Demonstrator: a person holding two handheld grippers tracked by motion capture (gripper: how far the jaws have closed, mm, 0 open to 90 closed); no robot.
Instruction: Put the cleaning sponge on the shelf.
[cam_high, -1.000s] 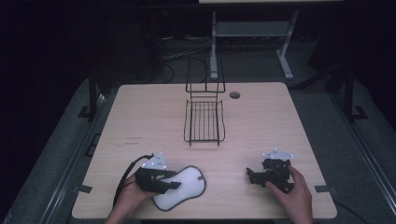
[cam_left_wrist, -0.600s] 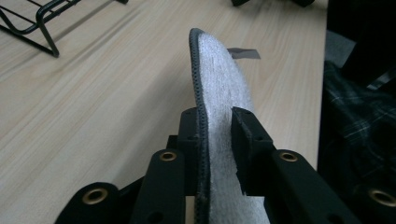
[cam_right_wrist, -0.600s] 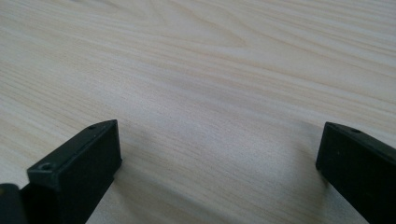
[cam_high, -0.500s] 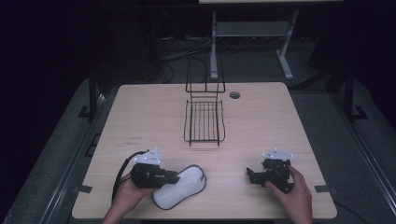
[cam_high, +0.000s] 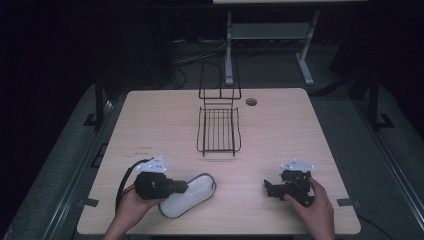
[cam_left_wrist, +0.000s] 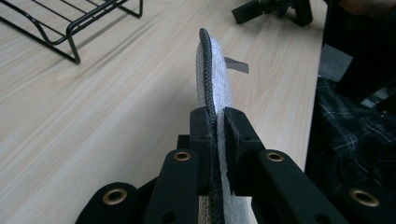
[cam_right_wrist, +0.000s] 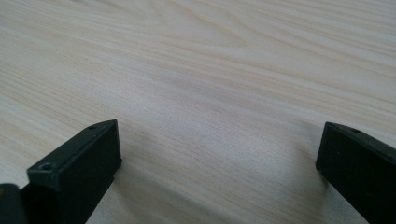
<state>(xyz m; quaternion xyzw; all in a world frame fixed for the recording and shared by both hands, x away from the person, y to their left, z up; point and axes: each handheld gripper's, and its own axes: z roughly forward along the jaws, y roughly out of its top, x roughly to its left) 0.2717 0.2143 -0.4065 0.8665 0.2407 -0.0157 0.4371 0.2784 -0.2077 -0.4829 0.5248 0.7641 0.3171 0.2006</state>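
A white oval pad with a dark braided edge lies near the table's front left, tilted up on its long side. My left gripper is shut on its near end. In the left gripper view the jaws pinch the dark rim, and the pad stands on edge ahead of them. My right gripper rests at the front right, held by a hand, pointing left. Its jaws stand wide open over bare wood, with nothing between them.
A black wire rack stands at the table's centre, its tall back toward the far edge; its corner shows in the left gripper view. A dark round grommet sits behind it. The wooden table ends just below both hands.
My left gripper has rolled and shifted slightly left, tipping the pad from flat up onto its edge. The right gripper has stayed put.
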